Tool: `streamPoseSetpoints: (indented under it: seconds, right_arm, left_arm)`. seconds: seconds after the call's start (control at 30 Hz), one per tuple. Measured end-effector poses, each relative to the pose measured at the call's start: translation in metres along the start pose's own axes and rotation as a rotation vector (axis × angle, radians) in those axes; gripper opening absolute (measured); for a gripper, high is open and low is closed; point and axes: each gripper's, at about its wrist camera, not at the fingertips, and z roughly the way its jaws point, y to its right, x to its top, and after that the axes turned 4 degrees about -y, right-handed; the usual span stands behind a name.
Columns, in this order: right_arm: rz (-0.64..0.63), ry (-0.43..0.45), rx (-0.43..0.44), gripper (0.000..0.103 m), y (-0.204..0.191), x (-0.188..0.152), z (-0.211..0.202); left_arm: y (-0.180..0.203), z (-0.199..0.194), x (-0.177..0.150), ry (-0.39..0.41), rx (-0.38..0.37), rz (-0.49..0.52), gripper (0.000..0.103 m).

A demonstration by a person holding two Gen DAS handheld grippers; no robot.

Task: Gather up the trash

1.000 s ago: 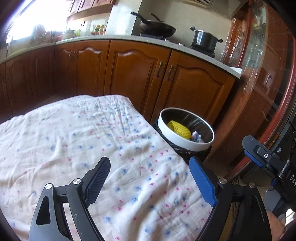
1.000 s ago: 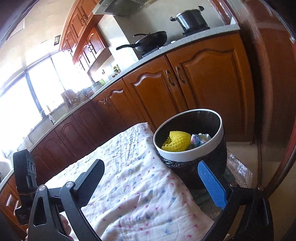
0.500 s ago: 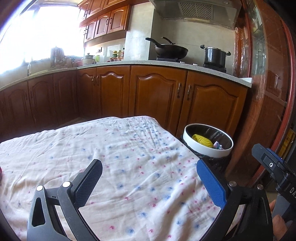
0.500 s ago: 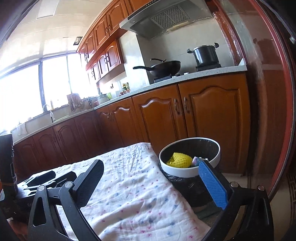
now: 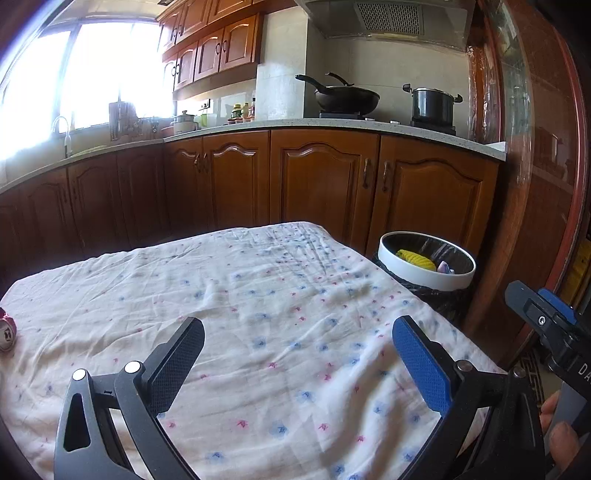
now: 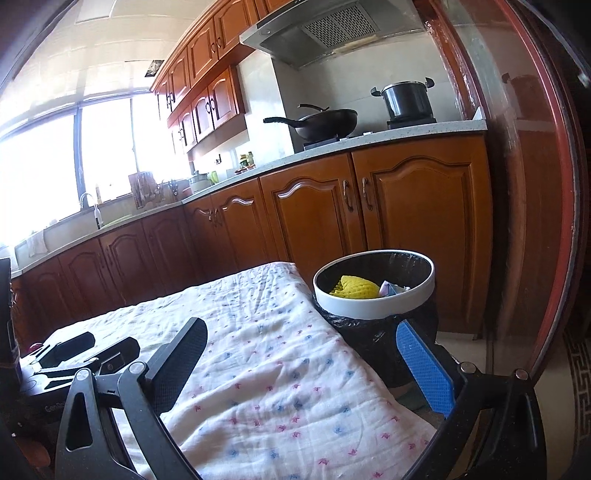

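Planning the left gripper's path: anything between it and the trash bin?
Left wrist view: only bare floral tablecloth between the open left gripper and the trash bin, which stands just past the table edge.

1 bin (image 5: 428, 282), 1 wok (image 5: 345, 99), 1 pot (image 5: 432, 104)

1. Brown wooden base cabinets (image 5: 317, 177) run along two walls beneath a pale speckled surface (image 5: 332, 124).
2. Matching wall cabinets (image 5: 218, 48) hang beside a grey range hood (image 6: 325, 33).
3. A black wok (image 5: 345, 98) and a dark pot (image 5: 432, 105) sit on the stove.
4. A large window (image 6: 66, 155) floods the sink side with glare.
5. A dark red door frame (image 6: 554, 184) edges the right.
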Motion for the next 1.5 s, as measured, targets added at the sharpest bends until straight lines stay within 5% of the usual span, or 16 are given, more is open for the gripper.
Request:
streamPoseSetpoints:
  seconds: [1.5]
  right_arm:
    - [-0.027,0.040,-0.016,0.103,-0.011,-0.002,-0.022]
  left_arm:
    - [-0.025,-0.007,-0.004,0.027,-0.059,0.042,0.102]
